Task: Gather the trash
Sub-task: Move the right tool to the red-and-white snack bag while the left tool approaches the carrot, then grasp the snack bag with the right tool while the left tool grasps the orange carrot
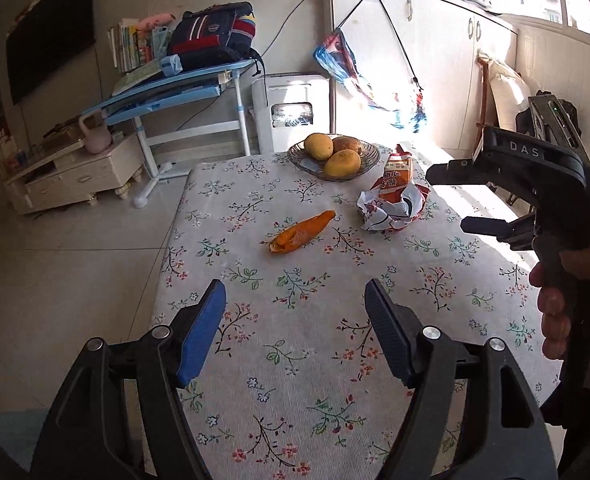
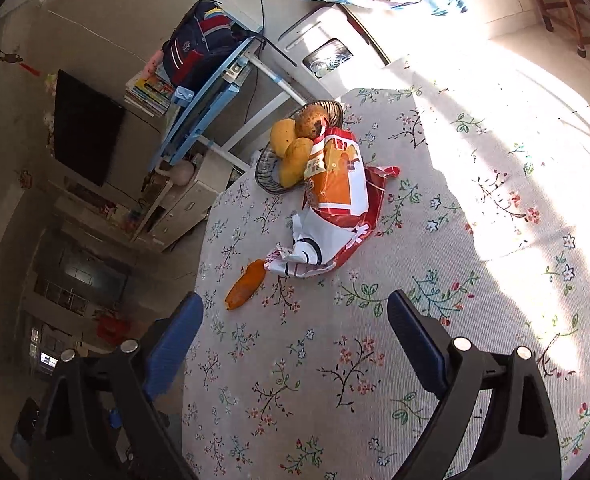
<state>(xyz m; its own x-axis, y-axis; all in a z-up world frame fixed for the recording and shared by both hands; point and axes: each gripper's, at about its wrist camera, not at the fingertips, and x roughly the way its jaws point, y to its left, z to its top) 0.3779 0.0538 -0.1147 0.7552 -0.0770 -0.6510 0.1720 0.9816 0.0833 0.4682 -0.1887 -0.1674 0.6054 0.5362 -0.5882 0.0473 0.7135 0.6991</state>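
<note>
Orange peel (image 1: 301, 232) lies on the floral tablecloth (image 1: 295, 360), mid-table, long axis running from near-left to far-right in the left wrist view. Just to its right and slightly farther: crumpled red-and-white wrapper (image 1: 393, 208) with an orange carton (image 1: 399, 176) standing in it. Peel and wrapper are near each other; touching or not cannot be settled. In the right wrist view the peel (image 2: 246, 285) tip sits just beside the wrapper (image 2: 327, 236) edge.

Left gripper (image 1: 295, 332): jaws spread wide, nothing between them, hovering over the near table. Peel lies straight ahead, well apart, roughly centred on the gap.

Right gripper (image 1: 451, 200), seen from the side at the right edge: jaws parted wide, empty, pointing left toward the wrapper and nearer to it than to the peel. From its own camera the right gripper (image 2: 295, 336) has the wrapper ahead and the peel ahead-left.

Judgement: left takes peel, right takes wrapper. The peel's diagonal axis likely calls for a wrist turn to close across its width.

Glass bowl (image 1: 371, 156) of mangoes (image 1: 342, 162) at the far edge is not trash.
</note>
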